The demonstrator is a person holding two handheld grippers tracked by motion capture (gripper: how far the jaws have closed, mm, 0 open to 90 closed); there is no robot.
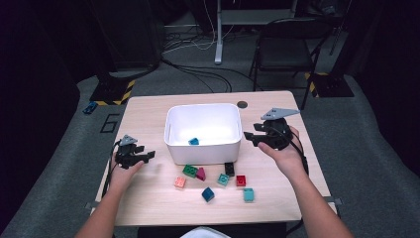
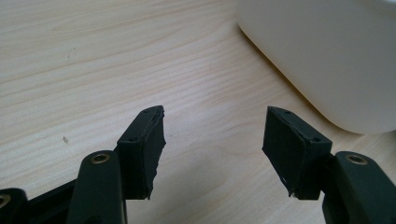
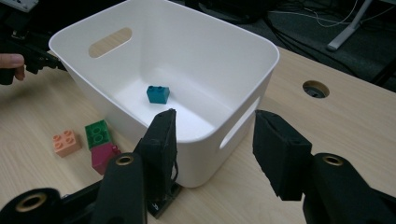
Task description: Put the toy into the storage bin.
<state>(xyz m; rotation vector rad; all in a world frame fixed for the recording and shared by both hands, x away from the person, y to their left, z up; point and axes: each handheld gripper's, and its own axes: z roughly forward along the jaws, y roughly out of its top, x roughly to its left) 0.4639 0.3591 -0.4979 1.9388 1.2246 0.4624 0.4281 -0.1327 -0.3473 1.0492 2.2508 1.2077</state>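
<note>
**Both grippers empty beside the bin**

We find the wooden table (image 1: 148, 198) carrying a white bin (image 1: 203, 148) at its centre. To the bin's right we note the right gripper (image 1: 250, 137), jaws parted with nothing between them, its tips just beside the bin's slotted end wall. The left gripper (image 1: 148, 155) rests on the table left of the bin, jaws spread and empty. One teal brick (image 3: 158, 94) lies on the bin floor. Loose bricks (image 1: 218, 181) sit in front of the bin
</note>
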